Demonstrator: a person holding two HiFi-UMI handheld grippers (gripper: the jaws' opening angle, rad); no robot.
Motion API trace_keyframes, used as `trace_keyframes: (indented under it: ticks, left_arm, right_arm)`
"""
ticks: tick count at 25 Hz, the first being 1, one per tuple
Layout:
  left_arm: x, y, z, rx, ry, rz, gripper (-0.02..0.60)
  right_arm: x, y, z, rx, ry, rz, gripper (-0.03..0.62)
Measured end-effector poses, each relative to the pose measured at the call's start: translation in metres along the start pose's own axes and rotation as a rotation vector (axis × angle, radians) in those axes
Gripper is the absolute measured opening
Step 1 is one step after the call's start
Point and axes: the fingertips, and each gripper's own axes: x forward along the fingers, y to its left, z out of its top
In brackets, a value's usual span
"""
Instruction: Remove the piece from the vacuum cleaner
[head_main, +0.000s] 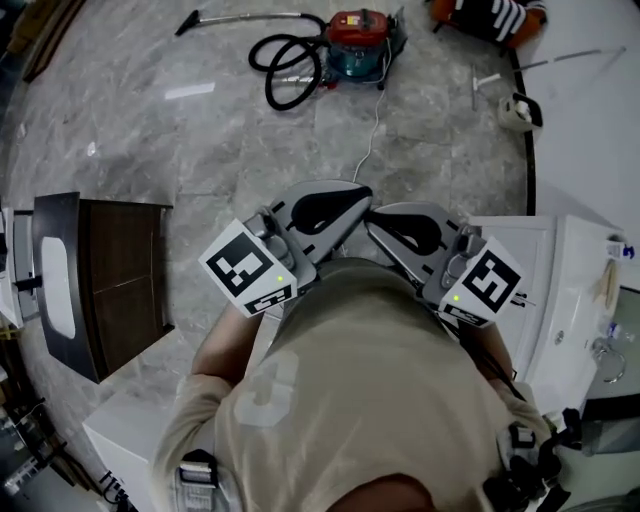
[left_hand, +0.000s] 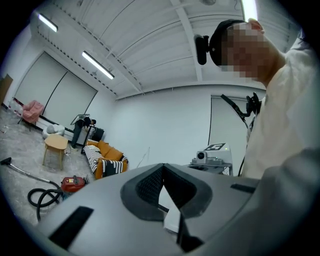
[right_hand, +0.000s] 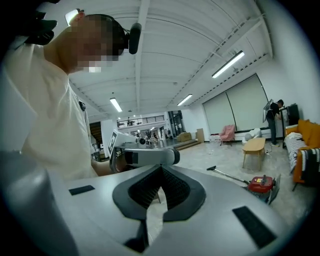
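Grippers closed and empty: left gripper, right gripper.

Bright ceiling strip lights, fisheye-warped edges

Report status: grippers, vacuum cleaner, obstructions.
Left gripper shut, empty. Right gripper shut, empty. Red canister vacuum cleaner far ahead on floor, untouched. White cord trails toward us.
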Motion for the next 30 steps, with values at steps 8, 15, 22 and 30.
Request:
trace_keyframes:
  ticks: [8, 15, 22, 30]
  left_arm:
    - [0.001, 0.025, 0.024, 0.025, -0.054, -0.098, 0.005]
    - [-0.025, 0.064, 0.027, 0.087, -0.055, 0.024, 0.005]
    - [-0.047, 0.077, 0.035, 0.014, -0.12, 0.049, 0.005]
    - [-0.061, 0.086, 0.033, 0.001, -0.131, 0.098, 0.005]
  right_arm:
    - [0.029, -0.026, 0.015, -0.039, 0.028, -0.115, 0.003]
    - [0.061, -0.024, 0.027, -0.024, 0.008, -0.061, 0.003]
    - [0.085, -0.022, 0.027, -0.037, 0.05, -0.019, 0.003]
    - [0.1, -0.019, 0.024, -0.051, 0.069, 0.045, 0.003]
